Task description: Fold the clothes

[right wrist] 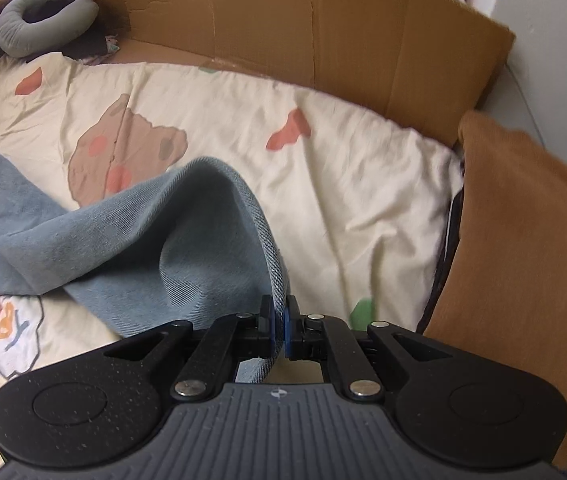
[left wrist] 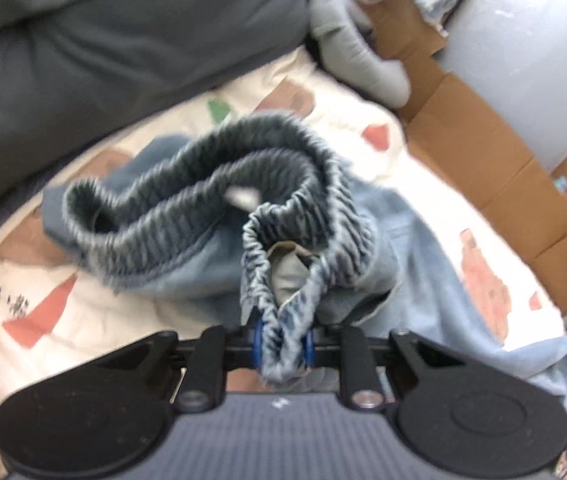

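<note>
1. Daylight, fairly bright; strongest at upper right of left wrist view, where the pale wall (left wrist: 523, 60) washes out near white.
2. Left view soft all over w/ motion blur: ruffled waistband (left wrist: 219, 184) smeared, cardboard (left wrist: 495, 160) edges fuzzy.
3. Right wrist view sharper; denim weave (right wrist: 187, 272) readable mid-frame, bedsheet (right wrist: 363, 184) blurs toward the right.
4. Blown-out patch at upper left of right view.
5. Fisheye bends straight edges at borders, corners go dark.
6. Shadows soft, no hard glare.
</note>
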Motion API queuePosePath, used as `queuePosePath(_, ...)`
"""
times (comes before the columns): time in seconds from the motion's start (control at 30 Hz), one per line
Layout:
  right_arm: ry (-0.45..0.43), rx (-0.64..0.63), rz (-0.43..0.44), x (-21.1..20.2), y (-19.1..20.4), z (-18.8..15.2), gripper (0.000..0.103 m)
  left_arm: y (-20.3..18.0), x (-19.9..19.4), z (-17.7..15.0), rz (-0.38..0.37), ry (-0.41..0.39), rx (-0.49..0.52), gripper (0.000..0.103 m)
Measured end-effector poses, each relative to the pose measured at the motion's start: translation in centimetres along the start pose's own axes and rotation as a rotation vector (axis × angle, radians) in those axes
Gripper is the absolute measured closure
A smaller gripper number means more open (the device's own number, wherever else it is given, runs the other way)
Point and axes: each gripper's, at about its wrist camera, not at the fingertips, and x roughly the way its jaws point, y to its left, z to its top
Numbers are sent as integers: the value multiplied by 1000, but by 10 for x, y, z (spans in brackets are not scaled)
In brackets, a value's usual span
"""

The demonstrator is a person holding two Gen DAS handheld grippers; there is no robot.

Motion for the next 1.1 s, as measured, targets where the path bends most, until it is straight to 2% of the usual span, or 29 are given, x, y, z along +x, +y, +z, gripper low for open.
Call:
queuePosePath(0.17, -23, -10, -9, 6, -4, 16, 100, -14, -12, 23, -44, -36, 6, 86)
queuePosePath(0.37, -44, -46, -19, 14, -5, 34, 100, -29, 3, 53, -62, -79, 6, 86)
queuePosePath(0.67, -44, -84, -39, 38, -10, 62, 101, -30, 23, 104, -29, -161, -20, 87)
queuePosePath(0.87, -33, -117, -58, 57, -9, 73, 101, -33, 48, 143, -3, -181, 5, 88)
queuePosePath(1.1, -28, -109, -84, 74, -16, 89, 102, -38, 73, 178, 35, -205, -25, 89)
